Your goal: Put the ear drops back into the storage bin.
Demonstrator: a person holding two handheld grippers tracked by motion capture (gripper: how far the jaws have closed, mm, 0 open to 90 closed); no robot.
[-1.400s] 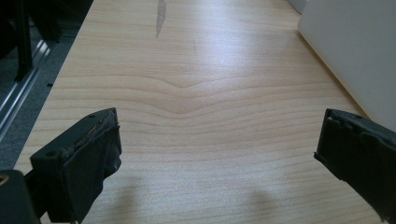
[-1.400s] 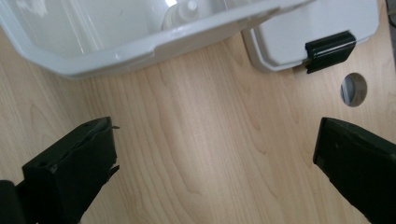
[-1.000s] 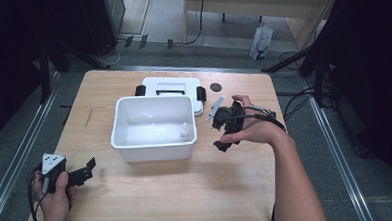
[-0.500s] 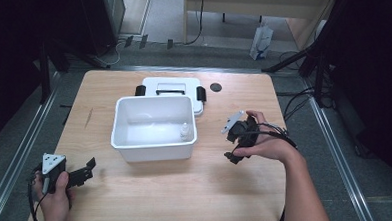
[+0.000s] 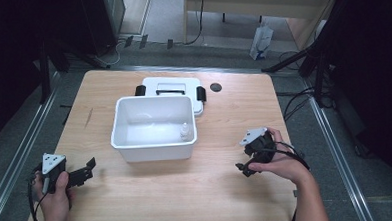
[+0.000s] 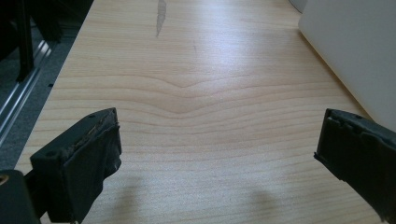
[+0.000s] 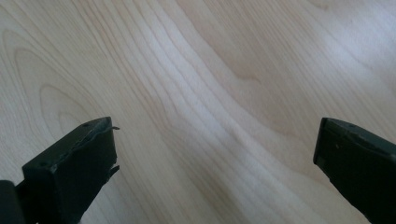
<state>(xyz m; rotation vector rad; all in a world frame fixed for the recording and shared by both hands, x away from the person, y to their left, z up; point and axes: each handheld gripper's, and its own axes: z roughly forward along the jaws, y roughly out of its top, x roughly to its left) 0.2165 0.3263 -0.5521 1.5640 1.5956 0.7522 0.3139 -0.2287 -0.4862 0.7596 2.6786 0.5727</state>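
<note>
A white plastic bin (image 5: 155, 145) stands mid-table with a small white bottle (image 5: 184, 132) inside, at its right front corner. Behind the bin lies its white lid (image 5: 170, 87) with black latches. My left gripper (image 5: 90, 165) rests at the table's front left, open, nothing between its jaws; the bin's wall (image 6: 355, 56) is at the upper right of the left gripper view. My right gripper (image 5: 242, 168) is low over the table at the front right, open and empty, with bare wood (image 7: 210, 107) between the jaws.
A small dark round cap (image 5: 215, 87) lies on the wooden table (image 5: 234, 119) behind and right of the lid. Metal rails run along the floor on both sides. A dark scuff (image 6: 161, 14) marks the wood ahead of the left gripper.
My right gripper has moved from beside the bin's right edge down and toward the front right of the table. The small bottle now sits in the bin. The left gripper has not moved.
</note>
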